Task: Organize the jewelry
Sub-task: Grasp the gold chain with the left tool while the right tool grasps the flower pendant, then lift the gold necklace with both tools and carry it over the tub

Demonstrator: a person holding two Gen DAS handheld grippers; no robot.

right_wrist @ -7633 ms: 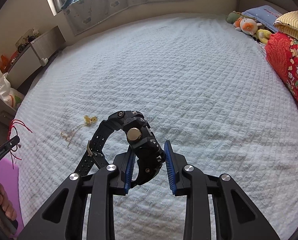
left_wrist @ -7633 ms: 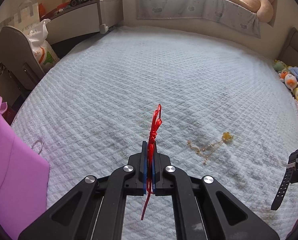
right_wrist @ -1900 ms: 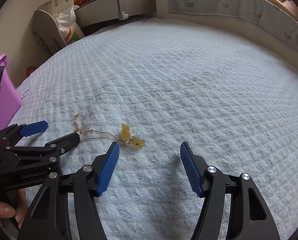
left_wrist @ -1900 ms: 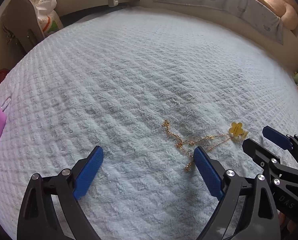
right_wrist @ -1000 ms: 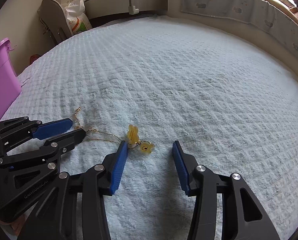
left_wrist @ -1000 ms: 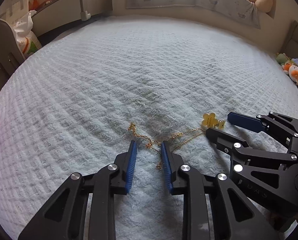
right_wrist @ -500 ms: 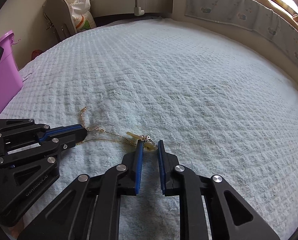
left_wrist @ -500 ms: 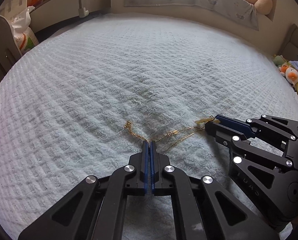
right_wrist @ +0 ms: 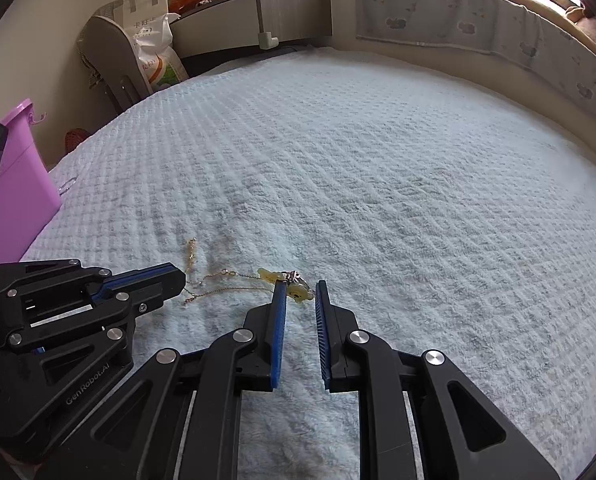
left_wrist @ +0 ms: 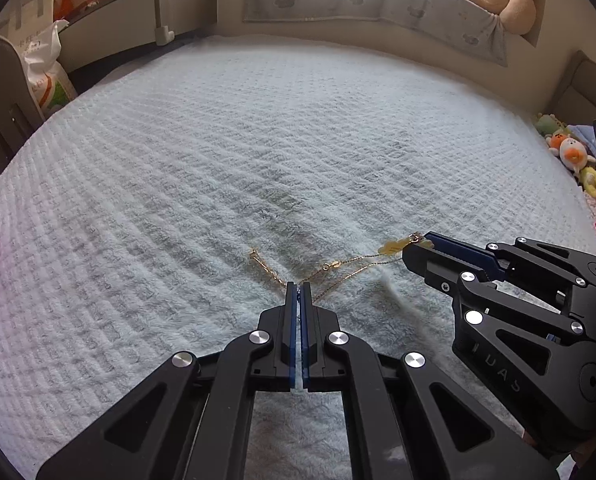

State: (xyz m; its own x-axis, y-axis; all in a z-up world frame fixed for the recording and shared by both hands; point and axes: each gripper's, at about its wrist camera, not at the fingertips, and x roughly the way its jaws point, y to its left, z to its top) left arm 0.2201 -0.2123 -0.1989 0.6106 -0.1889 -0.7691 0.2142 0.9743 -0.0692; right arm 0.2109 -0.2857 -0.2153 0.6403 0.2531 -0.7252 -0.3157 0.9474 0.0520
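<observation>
A: Gold, thin and fine-linked: the chain necklace [left_wrist: 339,266] with its pale yellow flower charms [right_wrist: 298,294] is strung between both tools, low in the middle of each frame, over the white waffle-textured bedspread [left_wrist: 258,140].

B: How do the jaws stand?

A: The left gripper [left_wrist: 298,286] has its blue-padded jaws pressed together on the chain. The right gripper [right_wrist: 299,294] has just been closing; its jaws pinch the charms, a narrow gap between the pads.

B: Around them?

A: A purple plastic bin [right_wrist: 20,168] sits at the left edge of the right view. Small plush toys [left_wrist: 569,156] lie at the right edge of the left view.
</observation>
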